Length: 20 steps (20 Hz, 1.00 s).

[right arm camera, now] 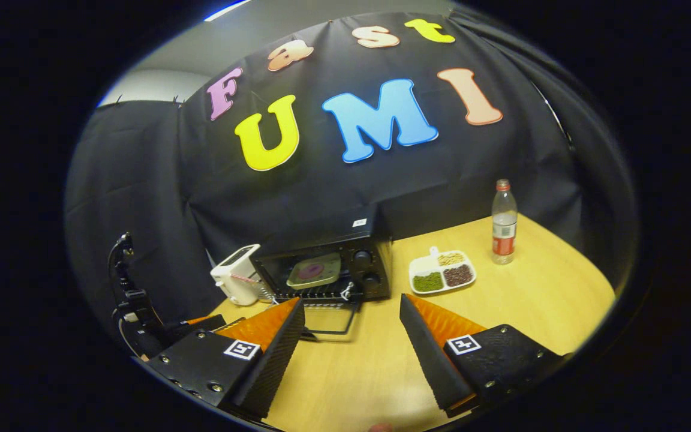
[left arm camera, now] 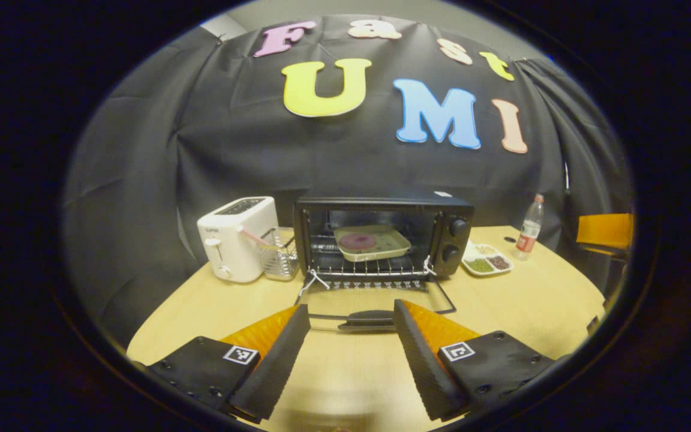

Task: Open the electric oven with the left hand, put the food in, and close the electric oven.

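Both grippers face the oven: the left gripper spread wide just before its door handle, the right gripper spread wide, farther back.

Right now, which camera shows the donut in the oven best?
The left gripper view: it faces the open oven straight on, so the donut on its tray looks big and clear. The right gripper view shows it smaller and from the side.
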{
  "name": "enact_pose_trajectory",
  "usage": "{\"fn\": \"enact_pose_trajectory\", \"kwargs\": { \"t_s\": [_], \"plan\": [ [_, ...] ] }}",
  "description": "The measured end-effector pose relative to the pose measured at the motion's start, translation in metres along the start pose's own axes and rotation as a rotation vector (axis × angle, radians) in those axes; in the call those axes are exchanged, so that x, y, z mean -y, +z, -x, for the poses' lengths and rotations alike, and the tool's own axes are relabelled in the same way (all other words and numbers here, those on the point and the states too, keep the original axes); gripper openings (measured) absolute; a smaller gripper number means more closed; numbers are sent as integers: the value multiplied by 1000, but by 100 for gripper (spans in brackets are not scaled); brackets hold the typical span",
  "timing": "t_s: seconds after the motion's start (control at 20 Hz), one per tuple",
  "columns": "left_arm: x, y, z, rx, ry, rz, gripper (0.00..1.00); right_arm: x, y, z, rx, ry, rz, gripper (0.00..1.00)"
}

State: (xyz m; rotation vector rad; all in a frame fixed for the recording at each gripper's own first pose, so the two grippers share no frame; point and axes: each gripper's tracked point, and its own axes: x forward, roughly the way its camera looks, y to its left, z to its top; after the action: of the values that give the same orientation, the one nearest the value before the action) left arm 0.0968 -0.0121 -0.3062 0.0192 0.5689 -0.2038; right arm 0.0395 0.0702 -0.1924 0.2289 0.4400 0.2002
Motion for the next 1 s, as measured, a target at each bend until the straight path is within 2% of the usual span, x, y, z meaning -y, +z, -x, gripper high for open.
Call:
{"fn": "enact_pose_trajectory", "kwargs": {
  "t_s": [0.15, 0.2, 0.3, 0.4, 0.45, 0.65, 0.7, 0.8, 0.9, 1.0],
  "plan": [
    [13, -32, -20, -78, -25, -15, 99, 11, 12, 15, 44, -38, 133, 97],
    [17, -43, -28, -112, -28, -23, 92, 15, 14, 18, 52, -52, 161, 98],
    [26, -60, -41, -162, -44, -23, 99, 27, 19, 23, 55, -106, 194, 98],
    [34, -70, -54, -199, -59, -15, 95, 37, 20, 25, 50, -153, 222, 98],
    [35, -75, -62, -213, -60, -15, 92, 41, 20, 26, 45, -169, 232, 98],
    [37, -90, -89, -258, -51, -50, 99, 60, 25, 31, 41, -251, 231, 98],
    [37, -95, -93, -277, -48, -53, 92, 66, 27, 33, 42, -273, 228, 98],
    [36, -108, -100, -322, -39, -55, 95, 75, 27, 38, 37, -302, 221, 98],
    [39, -100, -107, -293, -34, -61, 99, 84, 26, 41, 31, -331, 209, 98],
    [39, -99, -109, -283, -29, -79, 96, 89, 25, 43, 26, -352, 203, 98]
  ]
}}
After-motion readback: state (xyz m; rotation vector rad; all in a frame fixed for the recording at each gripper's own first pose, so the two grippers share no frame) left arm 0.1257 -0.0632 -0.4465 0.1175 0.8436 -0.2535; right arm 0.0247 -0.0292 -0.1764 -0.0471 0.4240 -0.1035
